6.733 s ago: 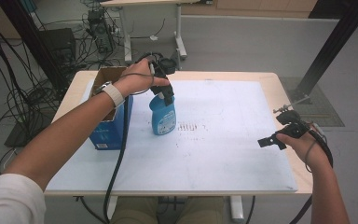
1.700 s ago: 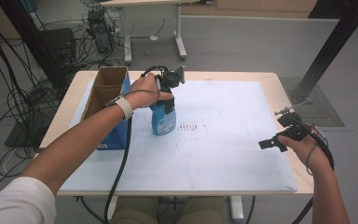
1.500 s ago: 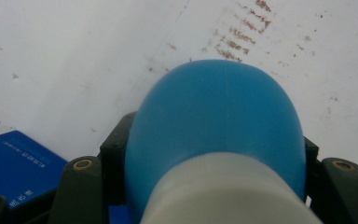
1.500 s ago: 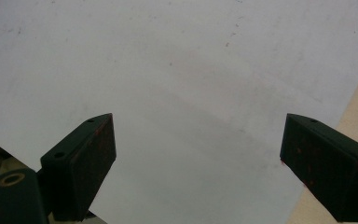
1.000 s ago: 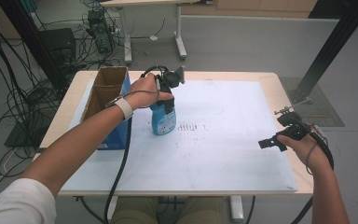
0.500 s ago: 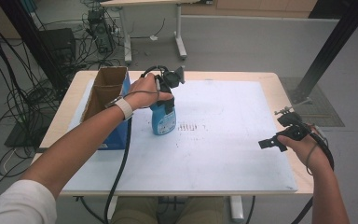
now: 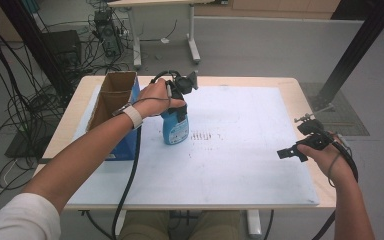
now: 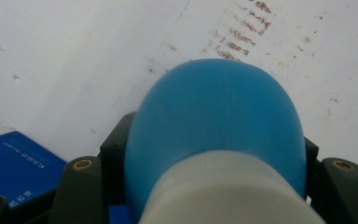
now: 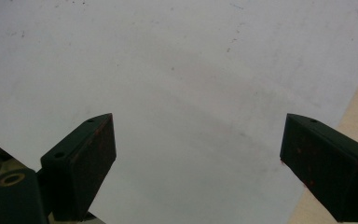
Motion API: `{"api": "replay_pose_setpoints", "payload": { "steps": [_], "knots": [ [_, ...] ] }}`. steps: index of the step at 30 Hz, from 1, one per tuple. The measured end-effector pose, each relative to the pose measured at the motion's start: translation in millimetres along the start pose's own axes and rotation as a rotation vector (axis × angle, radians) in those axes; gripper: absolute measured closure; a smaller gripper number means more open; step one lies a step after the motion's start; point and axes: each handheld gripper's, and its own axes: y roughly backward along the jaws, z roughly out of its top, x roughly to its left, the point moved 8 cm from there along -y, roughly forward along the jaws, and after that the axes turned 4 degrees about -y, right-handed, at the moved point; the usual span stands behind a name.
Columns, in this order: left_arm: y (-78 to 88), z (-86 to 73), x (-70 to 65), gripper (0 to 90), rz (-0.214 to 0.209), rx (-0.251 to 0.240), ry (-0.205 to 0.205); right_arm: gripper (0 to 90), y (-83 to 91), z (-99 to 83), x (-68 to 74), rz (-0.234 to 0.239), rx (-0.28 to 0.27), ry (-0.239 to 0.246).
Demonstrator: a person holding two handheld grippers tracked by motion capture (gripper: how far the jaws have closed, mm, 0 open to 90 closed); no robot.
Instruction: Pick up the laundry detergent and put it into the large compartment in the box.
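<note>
The white board [image 7: 240, 150] covers most of the table; a short patch of brown marks [image 7: 206, 135] lies near its centre. An open cardboard box with blue sides [image 7: 111, 107] stands at the board's 9 o'clock edge. The blue bottle [image 7: 174, 126] stands upright just beside the box, at 3 o'clock from it and at 9 o'clock from the marks.

Left gripper [image 7: 181, 102]: jaws closed on the bottle's upper part from above. In the left gripper view the bottle's blue shoulder [image 8: 219, 121] bulges between the two jaws.
Right gripper [image 7: 291, 153]: jaws wide apart, holding nothing, at the board's 4 o'clock edge, well apart from the bottle.

Hazards, judged from this state:
1. The grip sits high on a rounded, smooth surface. On lifting, the body may swing or slip out.
2. The box wall is close. A tilted transfer towards 9 o'clock may catch its rim and knock the bottle loose.
3. Releasing off-vertical may topple the bottle onto the board.
</note>
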Motion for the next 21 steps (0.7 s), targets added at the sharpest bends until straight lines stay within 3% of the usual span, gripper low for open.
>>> {"api": "replay_pose_setpoints", "payload": {
  "steps": [21],
  "knots": [
    [0.0,-0.8,-0.2,37.8,0.001,-0.003,-0.003,10.3,0.1,2.0,0.7,0.001,0.004,0.002]
  ]
}}
